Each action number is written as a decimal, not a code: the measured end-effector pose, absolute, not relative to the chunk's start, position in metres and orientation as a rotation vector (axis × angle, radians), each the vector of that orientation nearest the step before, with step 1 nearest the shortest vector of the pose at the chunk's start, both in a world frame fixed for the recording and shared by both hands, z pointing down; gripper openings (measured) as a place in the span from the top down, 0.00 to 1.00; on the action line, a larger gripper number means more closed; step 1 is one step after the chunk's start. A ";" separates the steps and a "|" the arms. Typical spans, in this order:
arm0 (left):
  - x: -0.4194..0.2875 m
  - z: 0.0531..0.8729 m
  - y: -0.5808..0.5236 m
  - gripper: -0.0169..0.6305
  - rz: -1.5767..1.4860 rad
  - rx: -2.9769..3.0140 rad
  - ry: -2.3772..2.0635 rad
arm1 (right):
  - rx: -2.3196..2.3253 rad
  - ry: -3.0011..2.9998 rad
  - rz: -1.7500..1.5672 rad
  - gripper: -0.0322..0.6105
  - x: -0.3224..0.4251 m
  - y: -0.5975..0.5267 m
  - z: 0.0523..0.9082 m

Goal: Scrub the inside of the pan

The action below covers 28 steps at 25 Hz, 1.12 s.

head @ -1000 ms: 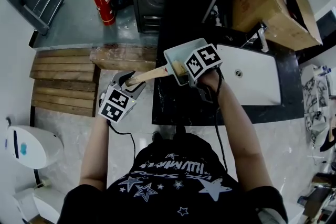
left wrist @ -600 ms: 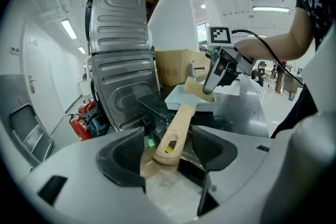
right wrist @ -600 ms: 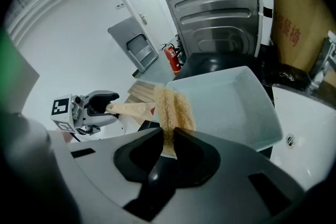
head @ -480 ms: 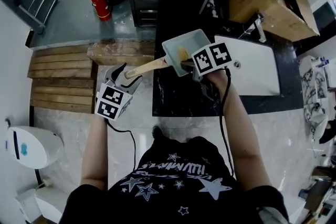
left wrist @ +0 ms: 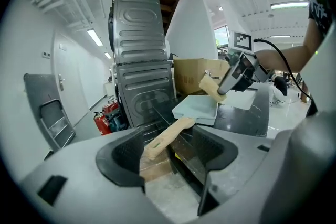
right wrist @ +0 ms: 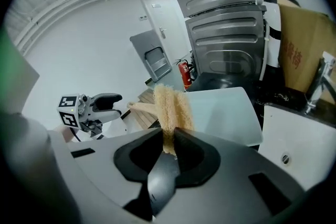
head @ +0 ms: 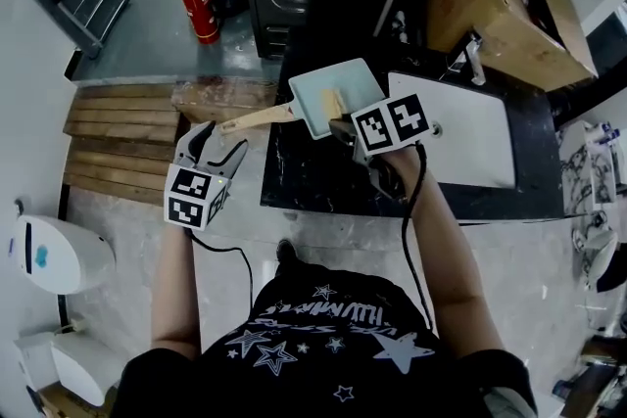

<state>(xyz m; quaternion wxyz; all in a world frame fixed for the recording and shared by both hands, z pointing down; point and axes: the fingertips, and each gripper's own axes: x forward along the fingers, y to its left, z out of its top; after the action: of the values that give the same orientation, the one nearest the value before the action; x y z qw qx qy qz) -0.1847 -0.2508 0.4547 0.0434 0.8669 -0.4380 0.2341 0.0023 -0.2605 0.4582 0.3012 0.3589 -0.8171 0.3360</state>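
The left claw (left wrist: 168, 140) has just opened wide; the handle (left wrist: 167, 136) of the pan (head: 338, 88) lies loose between its jaws, running forward. The right claw (right wrist: 169, 140) pinches the sponge (right wrist: 169, 107) above the pan.

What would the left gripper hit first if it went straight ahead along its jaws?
Likely the pan handle; its end sits between the left gripper's jaws, which have just been opening.
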 end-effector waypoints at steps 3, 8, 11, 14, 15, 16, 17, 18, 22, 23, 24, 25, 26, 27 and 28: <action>-0.174 0.440 -0.238 0.55 0.644 2.635 -1.443 | 0.929 -2.204 0.848 0.84 0.015 -0.246 0.449; -0.148 0.423 -0.219 0.55 0.563 2.622 -1.509 | 0.908 -2.244 0.764 0.85 0.038 -0.224 0.441; -0.127 0.416 -0.203 0.55 0.511 2.616 -1.530 | 0.912 -2.257 0.689 0.85 0.057 -0.208 0.441; -0.106 0.411 -0.188 0.55 0.487 2.622 -1.541 | 0.914 -2.278 0.587 0.85 0.075 -0.193 0.441; -0.099 0.410 -0.185 0.56 0.497 2.627 -1.548 | 0.915 -2.286 0.555 0.85 0.080 -0.189 0.440; -0.093 0.411 -0.181 0.57 0.515 2.631 -1.555 | 0.917 -2.294 0.526 0.85 0.085 -0.184 0.440; -0.086 0.412 -0.176 0.57 0.533 2.635 -1.558 | 0.919 -2.301 0.500 0.85 0.091 -0.179 0.439; -0.079 0.413 -0.171 0.58 0.546 2.637 -1.555 | 0.925 -2.306 0.477 0.85 0.098 -0.174 0.439; -0.044 0.416 -0.148 0.59 0.548 2.651 -1.520 | 0.973 -2.311 0.432 0.85 0.130 -0.153 0.437; -0.035 0.417 -0.141 0.60 0.546 2.657 -1.512 | 0.985 -2.313 0.430 0.85 0.138 -0.147 0.437; -0.026 0.417 -0.135 0.61 0.542 2.664 -1.505 | 0.996 -2.315 0.429 0.85 0.146 -0.141 0.437; -0.018 0.418 -0.129 0.62 0.538 2.671 -1.502 | 1.007 -2.318 0.429 0.85 0.154 -0.134 0.438; -0.010 0.418 -0.123 0.64 0.535 2.678 -1.502 | 1.018 -2.321 0.431 0.85 0.162 -0.128 0.438; -0.003 0.418 -0.118 0.67 0.532 2.684 -1.503 | 1.029 -2.323 0.435 0.85 0.170 -0.122 0.439; 0.004 0.417 -0.112 0.71 0.530 2.690 -1.505 | 1.039 -2.324 0.438 0.85 0.177 -0.116 0.439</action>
<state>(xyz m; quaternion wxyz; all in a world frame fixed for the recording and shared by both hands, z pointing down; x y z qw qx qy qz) 0.0045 -0.1121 0.4174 0.0069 0.8601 -0.4812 0.1693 0.1771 -0.1157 0.4394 0.2756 0.3867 -0.8648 0.1629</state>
